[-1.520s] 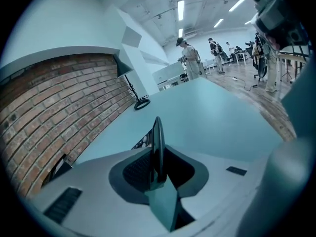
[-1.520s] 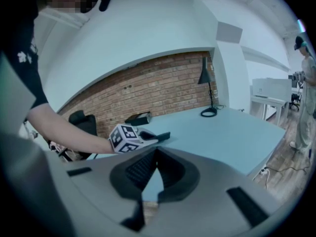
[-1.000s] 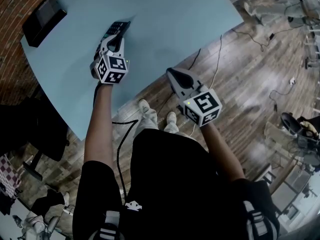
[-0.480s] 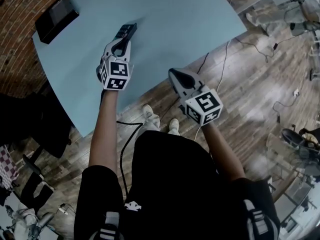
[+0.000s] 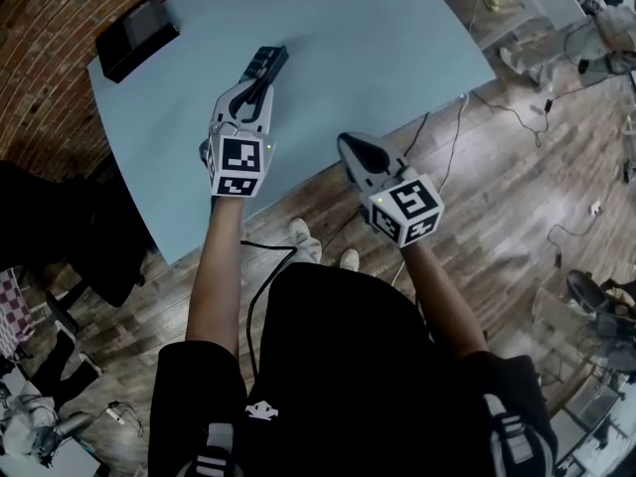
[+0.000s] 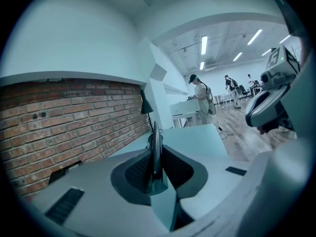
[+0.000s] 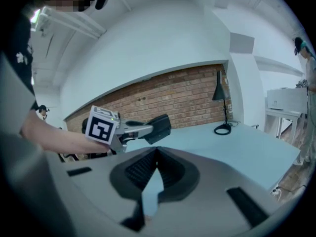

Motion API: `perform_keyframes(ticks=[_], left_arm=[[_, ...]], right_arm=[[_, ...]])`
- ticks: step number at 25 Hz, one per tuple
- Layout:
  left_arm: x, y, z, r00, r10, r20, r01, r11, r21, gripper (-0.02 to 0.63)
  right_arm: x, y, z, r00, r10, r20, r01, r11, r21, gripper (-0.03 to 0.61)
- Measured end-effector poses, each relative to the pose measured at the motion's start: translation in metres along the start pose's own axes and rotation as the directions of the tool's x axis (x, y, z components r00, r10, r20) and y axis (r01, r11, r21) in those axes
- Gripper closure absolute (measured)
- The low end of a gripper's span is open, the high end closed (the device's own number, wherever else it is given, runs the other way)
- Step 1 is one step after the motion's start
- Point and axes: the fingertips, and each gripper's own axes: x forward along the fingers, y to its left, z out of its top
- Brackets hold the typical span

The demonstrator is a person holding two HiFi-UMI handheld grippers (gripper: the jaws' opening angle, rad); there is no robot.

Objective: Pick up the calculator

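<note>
Nothing legible shows. The left cube [image 5: 238, 165] behind the left gripper [image 5: 257, 82] and the right cube [image 5: 404, 208] behind the right gripper [image 5: 350, 147] bear only black-and-white square patterns, no letters. The calculator [image 5: 268, 63], gripped edge-on in the left jaws, has keys too small to read. A white mark [image 5: 263, 408] on the person's shirt [image 5: 338, 356] is possibly a logo, but it is unreadable.

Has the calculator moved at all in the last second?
Yes. The calculator, clamped in the left tongs, has rolled from face-up toward edge-up over the blue table. Its distance from the black box looks about unchanged.
</note>
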Motion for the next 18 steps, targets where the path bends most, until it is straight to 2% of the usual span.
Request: perform_keyframes(ticks=[10, 18], left_arm=[[-0.048, -0.009, 0.052, 0.994, 0.048, 0.098, -0.041, 0.997, -0.070, 0.554], [-0.080, -0.027, 0.077, 0.987, 0.079, 0.141, -0.070, 0.995, -0.072, 0.554]], right_arm=[[-0.009, 0.005, 0.033, 0.997, 0.033, 0.073, -0.030, 0.998, -0.048, 0.574], [-0.019, 0.010, 0.056, 0.990, 0.074, 0.124, -0.065, 0.995, -0.075, 0.574]])
